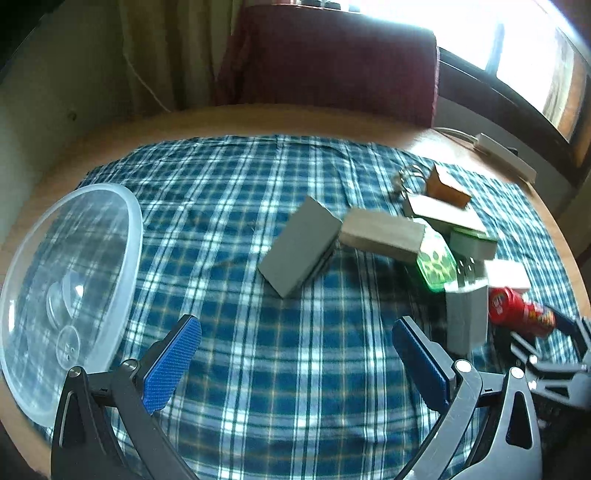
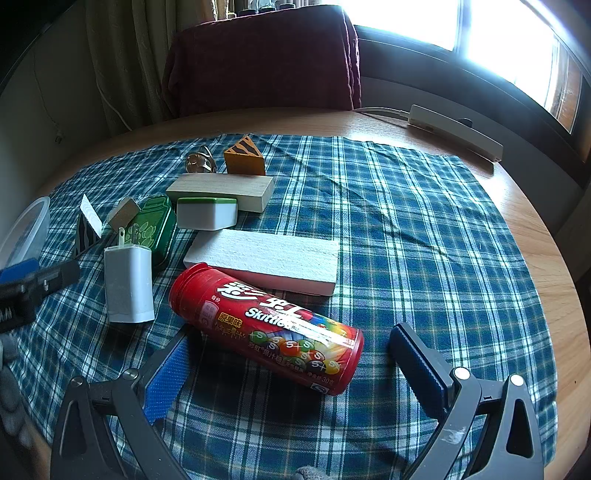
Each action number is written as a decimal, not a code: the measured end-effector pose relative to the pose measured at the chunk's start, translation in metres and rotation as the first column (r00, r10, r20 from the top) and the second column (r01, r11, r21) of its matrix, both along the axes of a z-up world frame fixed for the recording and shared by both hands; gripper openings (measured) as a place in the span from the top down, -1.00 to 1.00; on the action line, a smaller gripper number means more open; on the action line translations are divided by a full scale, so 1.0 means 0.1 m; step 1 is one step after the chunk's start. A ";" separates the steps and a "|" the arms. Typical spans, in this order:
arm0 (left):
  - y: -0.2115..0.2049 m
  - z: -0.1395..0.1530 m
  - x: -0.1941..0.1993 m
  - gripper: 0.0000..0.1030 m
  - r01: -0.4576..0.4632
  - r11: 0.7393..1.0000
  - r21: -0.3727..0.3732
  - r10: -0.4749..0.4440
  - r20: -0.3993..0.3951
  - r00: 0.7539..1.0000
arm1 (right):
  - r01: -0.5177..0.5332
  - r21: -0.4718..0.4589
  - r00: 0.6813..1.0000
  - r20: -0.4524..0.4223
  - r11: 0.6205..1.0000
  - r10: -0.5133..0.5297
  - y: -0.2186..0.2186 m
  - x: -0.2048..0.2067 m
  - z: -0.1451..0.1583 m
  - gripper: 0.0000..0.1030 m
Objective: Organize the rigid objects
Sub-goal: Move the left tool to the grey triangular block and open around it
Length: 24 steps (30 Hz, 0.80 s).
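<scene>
Left wrist view: the left gripper (image 1: 295, 365) hovers with fingers spread over the checked cloth (image 1: 236, 206), clear container (image 1: 62, 295) beside it.

Right wrist view: the right gripper (image 2: 291, 373), fingers spread, straddles the lying red candy tube (image 2: 266, 328); close squarely across its middle to stop it rolling.

One red candy tube (image 2: 266, 328), one white charger (image 2: 128, 284), one green tin (image 2: 153, 225), one foam block (image 2: 264, 258), two wooden blocks (image 2: 221, 190), one clear bowl (image 1: 66, 295).

Plaid cloth (image 2: 406, 221), wood table (image 2: 535, 236), maroon chair (image 2: 266, 59), power strip (image 2: 454, 131), window (image 2: 498, 33)
</scene>
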<state>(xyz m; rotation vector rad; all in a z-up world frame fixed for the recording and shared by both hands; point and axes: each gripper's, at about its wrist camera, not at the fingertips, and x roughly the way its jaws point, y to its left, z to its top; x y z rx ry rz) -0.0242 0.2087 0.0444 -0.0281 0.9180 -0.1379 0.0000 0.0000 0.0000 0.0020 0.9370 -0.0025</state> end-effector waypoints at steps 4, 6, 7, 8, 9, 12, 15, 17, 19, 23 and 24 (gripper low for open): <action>0.03 0.04 0.06 -1.00 -0.019 1.000 0.004 0.019 0.011 1.000 | 0.000 0.000 1.000 0.000 1.000 0.000 0.00 0.00 0.00 -1.00; 0.05 0.06 0.10 -1.00 -0.017 1.000 0.012 0.016 0.019 1.000 | 0.000 0.000 1.000 0.000 1.000 0.000 0.00 0.00 0.00 -1.00; 0.04 0.06 0.13 -1.00 -0.016 1.000 0.019 0.016 0.022 1.000 | 0.000 0.000 1.000 0.000 1.000 0.000 0.00 0.00 0.00 -1.00; 0.04 0.07 0.13 -0.96 -0.016 1.000 0.026 0.015 0.026 1.000 | 0.000 0.000 1.000 0.000 1.000 0.000 0.00 0.00 0.00 -1.00; 0.04 0.07 0.16 -0.92 -0.013 0.999 0.031 0.012 0.028 1.000 | 0.000 0.000 1.000 0.000 1.000 0.000 0.00 0.00 0.00 -1.00; 0.02 0.04 0.27 -0.65 0.002 0.999 0.036 -0.002 0.018 1.000 | 0.000 0.000 1.000 0.000 1.000 0.000 0.00 0.00 0.00 -1.00; 0.12 -0.02 0.31 -0.36 0.030 0.999 0.012 -0.030 -0.012 0.999 | 0.000 0.000 1.000 0.000 1.000 0.000 0.00 0.00 0.00 -1.00; 0.08 -0.05 0.40 -0.27 0.046 0.999 0.003 -0.046 -0.029 0.999 | 0.000 0.000 1.000 0.000 1.000 0.000 0.00 0.00 0.00 -1.00; 0.02 -0.04 0.45 -0.20 0.071 0.997 0.012 -0.071 -0.016 0.997 | 0.000 0.000 1.000 0.000 1.000 0.000 0.00 0.00 0.00 -1.00; -0.11 -0.06 0.50 0.07 0.115 0.993 0.032 -0.115 -0.001 0.993 | 0.000 0.000 1.000 0.000 1.000 0.000 0.00 0.00 0.00 -1.00; -0.19 -0.07 0.54 0.07 0.117 0.992 0.044 -0.117 0.004 0.993 | 0.000 0.000 1.000 0.000 1.000 0.000 0.00 0.00 0.00 -1.00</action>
